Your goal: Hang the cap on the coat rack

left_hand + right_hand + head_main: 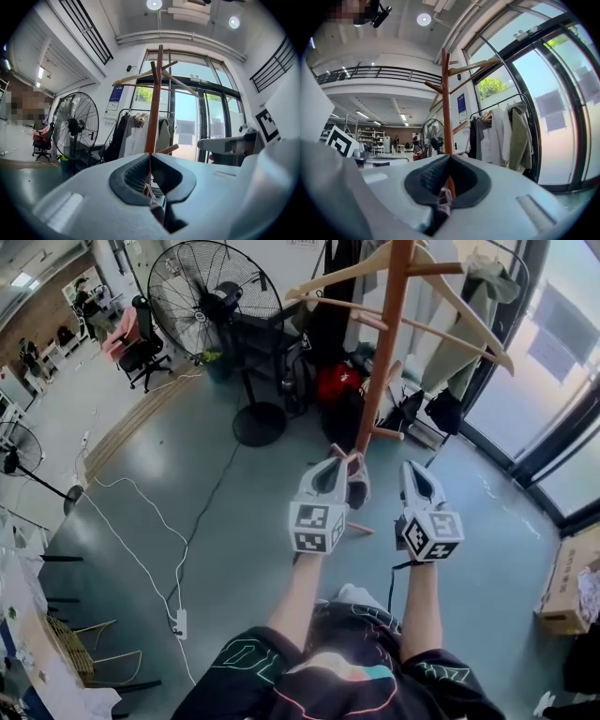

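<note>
The wooden coat rack (380, 352) stands just ahead of me, its pegs angled upward. It rises straight beyond the jaws in the left gripper view (153, 108) and in the right gripper view (446, 108). The cap (357, 482), pinkish with a dark part, hangs low in front of the pole between my two grippers. My left gripper (343, 465) is shut on the cap's fabric (151, 199). My right gripper (411, 469) looks shut too, with a pinkish fold of the cap (442, 199) pinched low in its jaws. Both grippers sit below the pegs.
A large standing fan (216, 296) is at the back left, with an office chair (141, 343) beyond it. Bags (337, 385) and hanging clothes crowd the rack's base. Cables (141, 540) and a power strip (181, 622) lie on the floor. A cardboard box (567, 582) sits right.
</note>
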